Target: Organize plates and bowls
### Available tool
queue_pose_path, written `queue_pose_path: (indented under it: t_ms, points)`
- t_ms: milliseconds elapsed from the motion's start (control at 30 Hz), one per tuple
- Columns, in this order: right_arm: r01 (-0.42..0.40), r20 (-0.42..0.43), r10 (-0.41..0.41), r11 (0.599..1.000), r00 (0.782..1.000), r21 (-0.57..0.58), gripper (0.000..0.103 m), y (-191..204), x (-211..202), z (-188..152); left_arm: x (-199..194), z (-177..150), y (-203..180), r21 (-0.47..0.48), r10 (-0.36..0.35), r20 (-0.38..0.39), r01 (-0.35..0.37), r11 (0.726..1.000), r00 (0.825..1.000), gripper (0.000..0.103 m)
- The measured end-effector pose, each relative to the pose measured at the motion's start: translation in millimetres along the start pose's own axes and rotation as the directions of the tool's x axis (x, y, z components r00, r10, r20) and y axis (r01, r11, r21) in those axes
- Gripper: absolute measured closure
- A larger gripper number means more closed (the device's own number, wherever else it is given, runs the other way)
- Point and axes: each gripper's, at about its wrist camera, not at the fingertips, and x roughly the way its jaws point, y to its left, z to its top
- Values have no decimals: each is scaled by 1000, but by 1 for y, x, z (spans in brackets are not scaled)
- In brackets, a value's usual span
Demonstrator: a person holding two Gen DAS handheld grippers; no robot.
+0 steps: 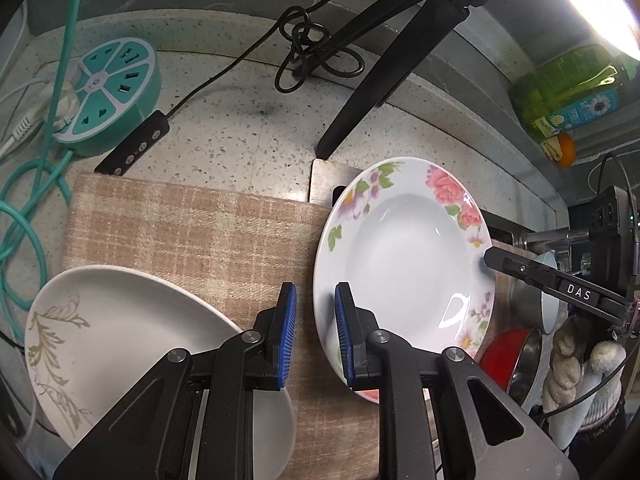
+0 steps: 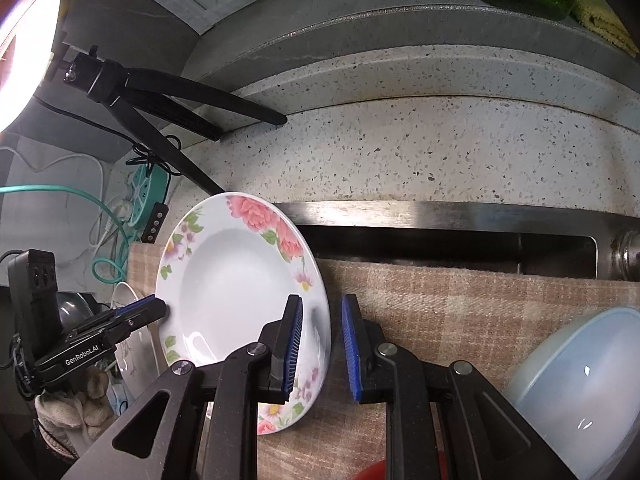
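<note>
Two grippers share the floral plate [image 1: 404, 264]: left gripper [image 1: 316, 336] jaws clamp its near rim, right gripper [image 2: 322, 350] jaws clamp the opposite rim, above checked cloth [image 1: 180, 232].

L tool [image 1: 316, 320] nearly closed, R tool [image 2: 322, 336] same
</note>
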Motion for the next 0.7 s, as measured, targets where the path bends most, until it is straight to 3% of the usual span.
queue_pose_path:
  t_ms: [300, 700]
  points:
    - [-21, -20, 21, 999, 1000, 29, 94, -3, 4, 0, 3, 1, -11, 34, 10, 2, -10, 999, 1000, 92]
    - [-1, -7, 1, 1000, 1000, 31, 94, 1, 4, -2, 5, 1, -13, 44, 11, -1, -11, 999, 1000, 93]
